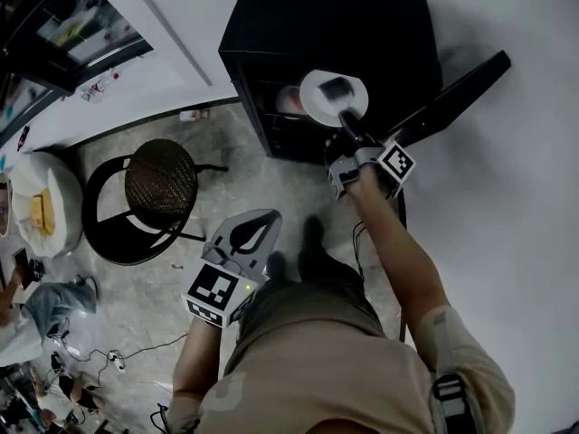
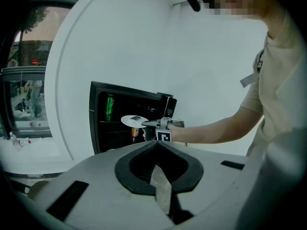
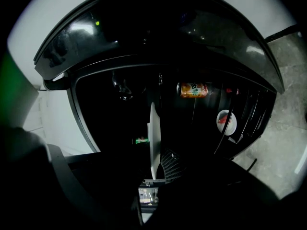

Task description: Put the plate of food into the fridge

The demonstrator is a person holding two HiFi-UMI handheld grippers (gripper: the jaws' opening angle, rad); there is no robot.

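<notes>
A white plate (image 1: 317,98) with a dark piece of food (image 1: 336,88) hangs level at the open front of the black mini fridge (image 1: 326,16). My right gripper (image 1: 347,127) is shut on the plate's near rim. In the right gripper view the plate (image 3: 152,138) shows edge-on between the jaws of the right gripper (image 3: 153,177), facing the dark fridge interior (image 3: 124,128). My left gripper (image 1: 264,220) hangs low by my waist, shut and empty. The left gripper (image 2: 155,143) looks toward the fridge (image 2: 108,128), the plate (image 2: 134,121) and the right gripper (image 2: 153,123).
The fridge door (image 1: 452,98) stands open to the right along the white wall. Inside are an orange can (image 3: 194,90), a green can (image 2: 110,105) and a round white lid (image 3: 226,121). A black round chair (image 1: 158,188) and a white table (image 1: 50,174) stand at left; cables (image 1: 109,360) lie on the floor.
</notes>
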